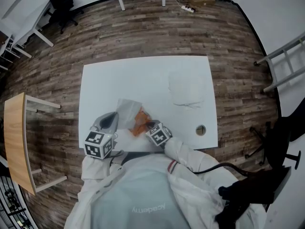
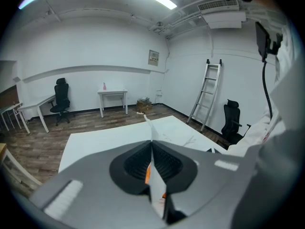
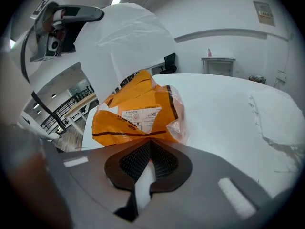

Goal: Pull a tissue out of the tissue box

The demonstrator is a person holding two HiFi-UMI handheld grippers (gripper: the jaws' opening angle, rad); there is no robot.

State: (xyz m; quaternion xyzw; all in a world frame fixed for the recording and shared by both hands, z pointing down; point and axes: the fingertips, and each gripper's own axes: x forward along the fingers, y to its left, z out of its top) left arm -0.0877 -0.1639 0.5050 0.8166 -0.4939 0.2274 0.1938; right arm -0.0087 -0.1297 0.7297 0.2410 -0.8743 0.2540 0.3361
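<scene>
Here, the pull-out step is in hand, low in the middle of the head view.
At lower left the left gripper [image 1: 114, 116] is clenched on a white tissue [image 1: 127, 109], which is stretched up from the orange tissue pack [image 1: 141, 120] on the white table [image 1: 143, 75]. Just to the right, the pack's edge is pinched by the right gripper [image 1: 149, 125]. The sheet is judged not yet free, so a pull away from the pack is called for while the pack is kept pinned.

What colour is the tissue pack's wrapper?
The tissue pack is orange with a white label; right gripper view.
</scene>
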